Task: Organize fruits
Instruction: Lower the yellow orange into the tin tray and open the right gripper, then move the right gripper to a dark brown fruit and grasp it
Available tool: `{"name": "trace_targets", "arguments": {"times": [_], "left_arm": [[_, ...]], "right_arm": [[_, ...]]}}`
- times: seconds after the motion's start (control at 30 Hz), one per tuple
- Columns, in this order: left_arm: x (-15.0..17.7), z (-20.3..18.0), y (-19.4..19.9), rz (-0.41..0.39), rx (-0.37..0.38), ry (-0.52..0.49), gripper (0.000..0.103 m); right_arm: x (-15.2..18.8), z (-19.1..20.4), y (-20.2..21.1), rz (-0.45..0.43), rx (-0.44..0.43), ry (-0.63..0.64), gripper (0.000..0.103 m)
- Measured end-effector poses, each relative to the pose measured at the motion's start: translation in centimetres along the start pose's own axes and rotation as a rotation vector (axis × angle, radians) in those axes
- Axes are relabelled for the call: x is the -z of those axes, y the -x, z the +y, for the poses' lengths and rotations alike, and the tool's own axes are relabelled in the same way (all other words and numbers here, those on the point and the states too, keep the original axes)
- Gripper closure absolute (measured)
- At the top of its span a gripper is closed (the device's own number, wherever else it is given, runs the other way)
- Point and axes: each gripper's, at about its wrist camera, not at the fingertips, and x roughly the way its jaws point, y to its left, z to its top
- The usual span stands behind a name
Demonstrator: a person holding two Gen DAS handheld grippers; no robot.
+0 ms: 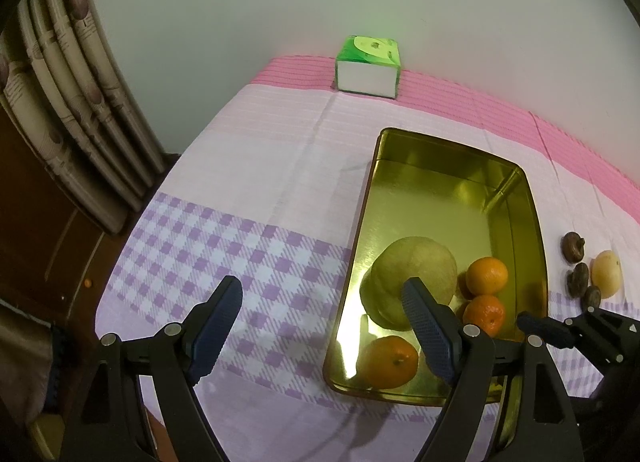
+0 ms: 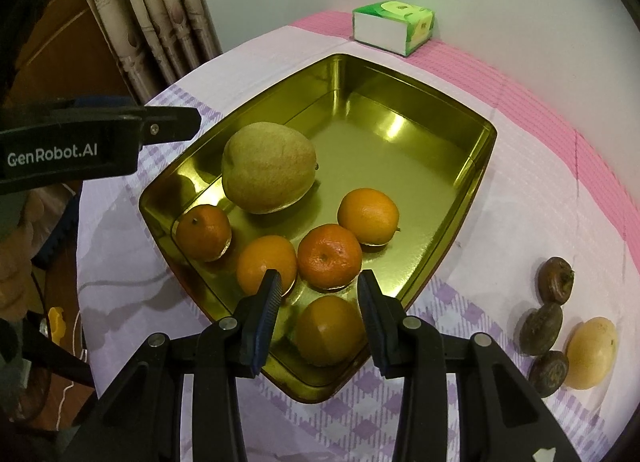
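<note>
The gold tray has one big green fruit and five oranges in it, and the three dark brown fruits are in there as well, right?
Not quite. The gold tray does hold the big green fruit and five oranges, but the three dark brown fruits lie outside it, on the tablecloth beside a yellow fruit. The right wrist view shows this plainly.

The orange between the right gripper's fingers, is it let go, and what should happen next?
Probably lift the right gripper up and away. Its fingers stand apart on both sides of the nearest orange, which seems to rest in the gold tin. The yellow fruit and brown fruits still wait on the cloth.
</note>
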Motion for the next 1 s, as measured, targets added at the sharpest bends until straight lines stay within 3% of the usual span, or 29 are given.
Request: {"name": "trace_targets", "arguments": {"times": [0.47, 1.0], "left_arm": [[0.1, -0.9, 0.3, -0.019, 0.012, -0.036, 0.021], [0.5, -2.0, 0.1, -0.012, 0.010, -0.074, 0.021]], "right_arm": [[0.5, -2.6, 3.5, -0.087, 0.007, -0.089, 0.065], [8.3, -14.2, 7.3, -0.057, 0.182, -0.357, 0.064]]}}
